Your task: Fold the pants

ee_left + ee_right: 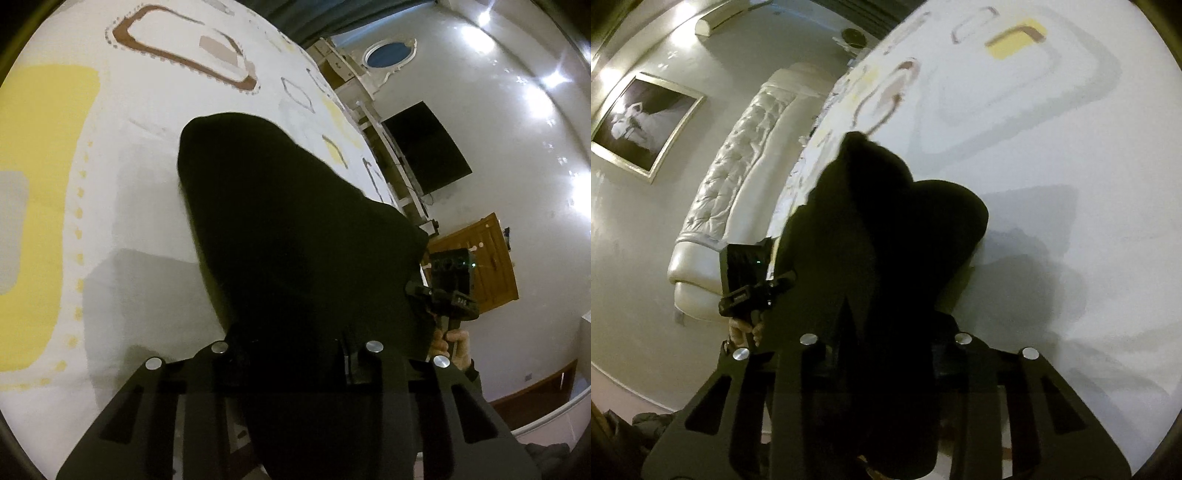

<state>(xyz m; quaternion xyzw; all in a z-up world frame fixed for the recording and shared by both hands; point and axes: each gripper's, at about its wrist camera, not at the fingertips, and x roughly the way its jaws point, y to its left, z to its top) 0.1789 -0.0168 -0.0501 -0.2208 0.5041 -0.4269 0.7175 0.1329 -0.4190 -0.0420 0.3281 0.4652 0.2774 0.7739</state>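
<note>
The black pants (295,221) hang in a dark bunch over the white patterned bed cover (129,184). My left gripper (295,332) is shut on one end of the cloth, which hides its fingertips. The cloth runs right to the other gripper's body (448,291), held by a hand (456,347). In the right wrist view the pants (894,229) fill the middle. My right gripper (886,325) is shut on the fabric there. The left gripper's body (750,280) and its hand (744,328) show at the left edge of the cloth.
The bed cover (1052,166) spreads wide to the right, with yellow and brown shapes. A white tufted headboard (731,177) and a framed picture (642,122) stand beyond the bed. A dark screen (424,147) and a wooden door (487,258) are on the far wall.
</note>
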